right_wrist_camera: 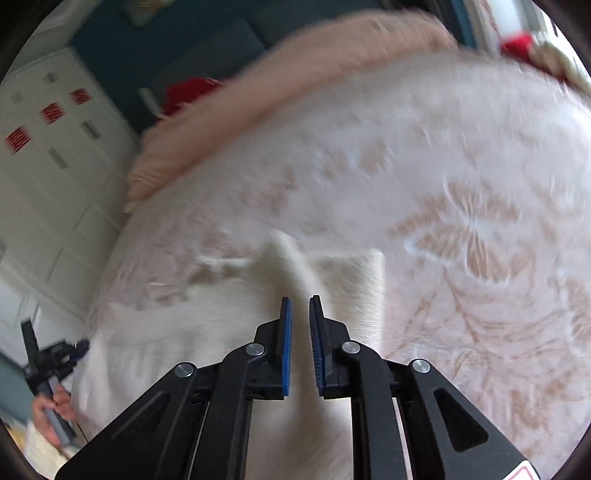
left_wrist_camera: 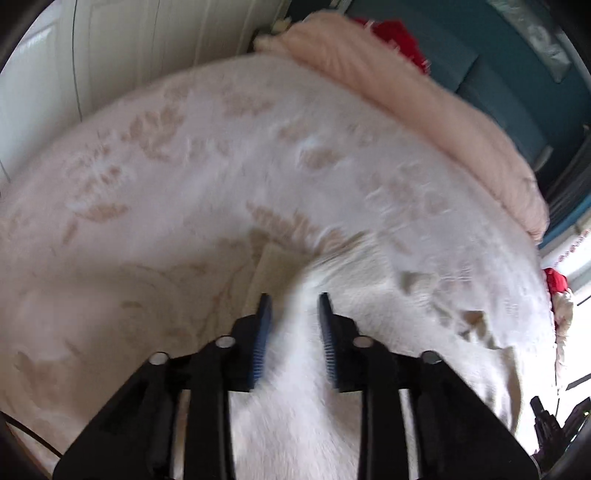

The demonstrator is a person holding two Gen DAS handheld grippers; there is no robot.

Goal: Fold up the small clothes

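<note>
White garment [left_wrist_camera: 295, 406]: a pale, soft piece of clothing lying on the bed, bunched into a ridge that runs up between the fingers of both grippers; motion blur hides what kind of garment it is.
Left gripper [left_wrist_camera: 294, 301]: low over the bed, its blue-padded jaws parted, with a fold of the white garment rising in the gap between them; whether the pads press on the cloth I cannot tell.
Right gripper [right_wrist_camera: 300, 302]: jaws drawn close with only a narrow gap, a peaked fold of the white garment standing between the pads; the cloth seems pinched, though the blur leaves this uncertain.
Bedspread [left_wrist_camera: 184, 166]: cream with a tan leaf and flower pattern, covering the bed beneath the garment.
Pink blanket [left_wrist_camera: 424, 110]: a thick fuzzy roll lying along the far edge of the bed, touching the bedspread.
Red item [left_wrist_camera: 399, 33]: just behind the pink blanket, partly hidden by it.
White cabinet [right_wrist_camera: 55, 155]: beside the bed in the right wrist view, with red patches on its doors.
Hand [right_wrist_camera: 50, 413]: at the lower left edge of the right wrist view, holding the handle of the other gripper.
</note>
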